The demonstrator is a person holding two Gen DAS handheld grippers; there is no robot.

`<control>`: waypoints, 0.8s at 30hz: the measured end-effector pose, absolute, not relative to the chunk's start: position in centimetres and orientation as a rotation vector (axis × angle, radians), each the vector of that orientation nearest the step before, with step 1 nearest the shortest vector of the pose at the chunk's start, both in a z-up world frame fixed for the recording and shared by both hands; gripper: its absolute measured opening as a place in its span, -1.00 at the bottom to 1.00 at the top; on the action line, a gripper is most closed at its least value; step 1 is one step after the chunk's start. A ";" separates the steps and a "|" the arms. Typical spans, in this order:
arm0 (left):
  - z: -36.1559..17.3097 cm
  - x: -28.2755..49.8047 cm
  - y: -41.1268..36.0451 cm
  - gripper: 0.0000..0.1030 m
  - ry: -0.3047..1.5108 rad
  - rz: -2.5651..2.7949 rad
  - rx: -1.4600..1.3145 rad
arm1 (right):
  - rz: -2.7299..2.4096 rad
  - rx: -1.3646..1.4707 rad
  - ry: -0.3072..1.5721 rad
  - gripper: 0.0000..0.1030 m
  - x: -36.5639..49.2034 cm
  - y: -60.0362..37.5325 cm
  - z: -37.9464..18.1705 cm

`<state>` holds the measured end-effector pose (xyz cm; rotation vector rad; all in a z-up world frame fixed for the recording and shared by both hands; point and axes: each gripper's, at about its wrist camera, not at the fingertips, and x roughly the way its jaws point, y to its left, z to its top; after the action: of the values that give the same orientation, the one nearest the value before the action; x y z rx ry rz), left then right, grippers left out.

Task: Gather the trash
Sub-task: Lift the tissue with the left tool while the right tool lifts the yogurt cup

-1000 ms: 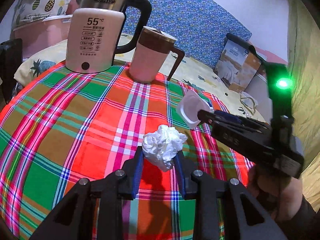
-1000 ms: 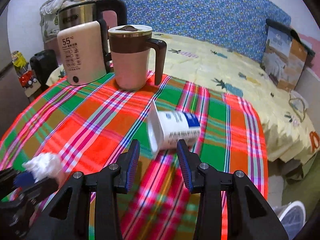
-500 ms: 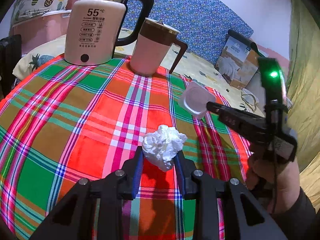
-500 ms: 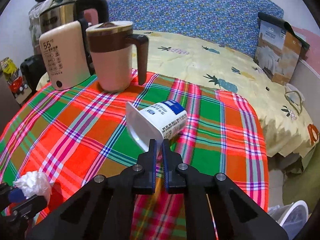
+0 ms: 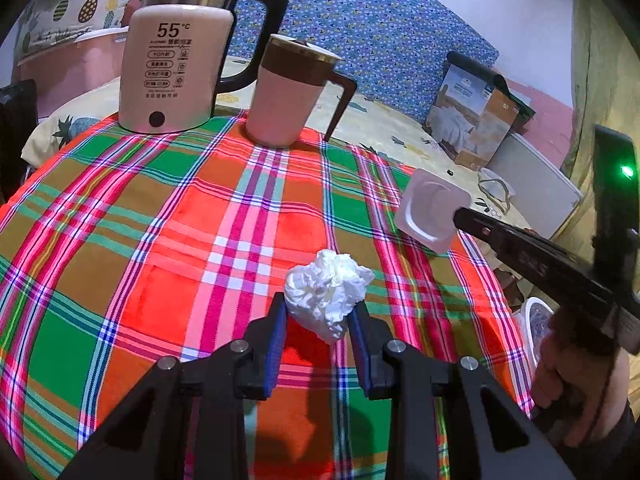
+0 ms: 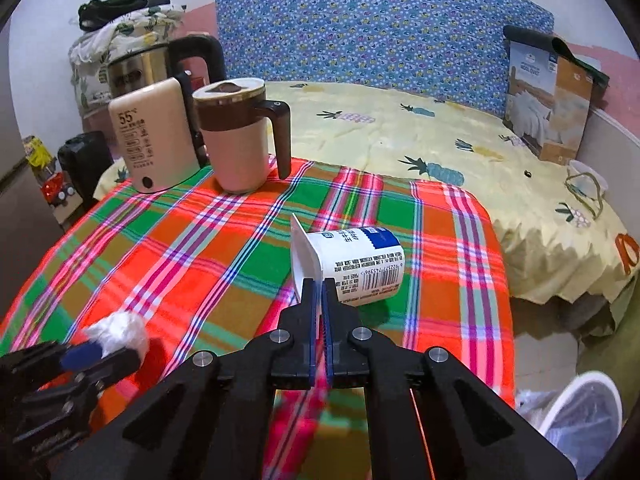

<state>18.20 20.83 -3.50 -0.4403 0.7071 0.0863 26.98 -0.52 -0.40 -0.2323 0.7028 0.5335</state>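
**Tissue and yogurt cup both gripped over the plaid table**

A crumpled white tissue [image 5: 327, 295] is clamped between the blue-padded fingers of the left gripper [image 5: 320, 312], just above the plaid tablecloth [image 5: 160, 240]. The same wad is seen at the lower left of the right wrist view [image 6: 120, 330], held at the tip of that gripper.

The right gripper [image 6: 319, 292] is closed down on the rim flange of a white yogurt cup [image 6: 352, 266], its fingers nearly together with only the thin edge pinched between them. The cup is held on its side, the barcode label turned upward and the open mouth faced left. From the left wrist view the cup's square rim [image 5: 434, 210] is seen at the gripper's tip, near the table's right edge.

At the far side of the table an electric kettle [image 5: 180, 60] and a lidded pink mug [image 5: 288, 96] are stood side by side. A white mesh bin [image 6: 580, 416] is seen on the floor, right of the table.
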 end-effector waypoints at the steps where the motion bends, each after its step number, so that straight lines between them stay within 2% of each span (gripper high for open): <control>1: -3.4 18.1 20.6 -0.39 0.707 0.083 -0.436 | 0.537 -0.222 0.702 -0.91 26.6 -1.0 -0.3; 24: -0.3 15.2 9.2 -0.39 0.721 -0.091 -0.312 | 0.529 -0.024 0.698 -0.91 19.0 -12.9 0.8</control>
<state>15.24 9.20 -0.29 -0.3120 0.7209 -0.0914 18.97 -12.93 0.84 -0.0236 0.6976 0.5290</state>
